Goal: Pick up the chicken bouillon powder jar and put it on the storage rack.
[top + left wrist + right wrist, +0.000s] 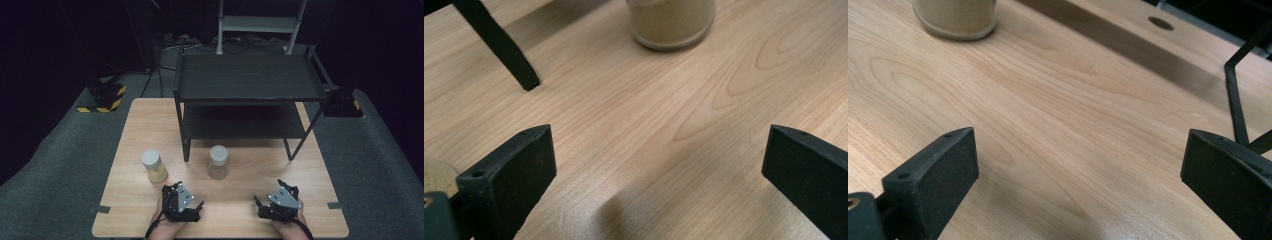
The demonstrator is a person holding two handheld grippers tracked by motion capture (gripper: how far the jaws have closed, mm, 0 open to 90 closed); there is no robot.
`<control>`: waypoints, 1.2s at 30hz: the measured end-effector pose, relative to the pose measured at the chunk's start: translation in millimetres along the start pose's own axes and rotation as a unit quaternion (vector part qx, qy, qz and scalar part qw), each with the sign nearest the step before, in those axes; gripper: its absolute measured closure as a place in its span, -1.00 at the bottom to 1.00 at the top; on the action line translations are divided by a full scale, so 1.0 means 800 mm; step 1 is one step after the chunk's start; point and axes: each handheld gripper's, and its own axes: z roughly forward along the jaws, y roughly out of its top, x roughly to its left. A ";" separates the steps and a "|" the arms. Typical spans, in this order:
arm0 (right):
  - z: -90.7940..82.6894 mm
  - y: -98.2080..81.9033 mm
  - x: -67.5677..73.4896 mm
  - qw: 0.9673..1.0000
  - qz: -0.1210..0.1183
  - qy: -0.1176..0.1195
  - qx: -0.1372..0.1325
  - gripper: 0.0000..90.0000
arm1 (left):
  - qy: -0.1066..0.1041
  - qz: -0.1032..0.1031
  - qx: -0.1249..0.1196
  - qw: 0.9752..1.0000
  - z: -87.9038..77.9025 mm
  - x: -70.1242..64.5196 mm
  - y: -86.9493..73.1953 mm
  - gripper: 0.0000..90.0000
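- Resting at the near edge of the wooden table [300,165], the left gripper [196,207] and the right gripper [261,202] are shown before any contact with the jars; the work is judged to be at its very start.
- Two jars are seen standing upright in front of the black two-tier shelf [247,80]: a yellow-filled jar [154,166] ahead of the left gripper, and a pale-filled jar [218,162] between the two grippers and farther out.
- Neither jar has been lifted or placed on the shelf, whose tiers are bare; all handling is judged to remain.
- Both pairs of jaws are held wide apart in the gripper views, with only bare tabletop between them; nothing is gripped or touched.
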 end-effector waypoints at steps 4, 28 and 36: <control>0.000 0.001 -0.003 1.000 0.006 0.003 0.003 -1.00 | -0.001 0.003 -0.004 1.000 0.000 -0.001 -0.001 -0.99; -0.001 0.000 -0.001 1.000 0.000 0.004 0.000 -1.00 | -0.010 0.008 -0.010 1.000 -0.002 0.003 -0.004 -0.98; -0.001 0.000 -0.002 1.000 -0.001 0.005 0.000 -1.00 | -0.016 0.006 -0.009 1.000 -0.002 0.006 -0.004 -0.99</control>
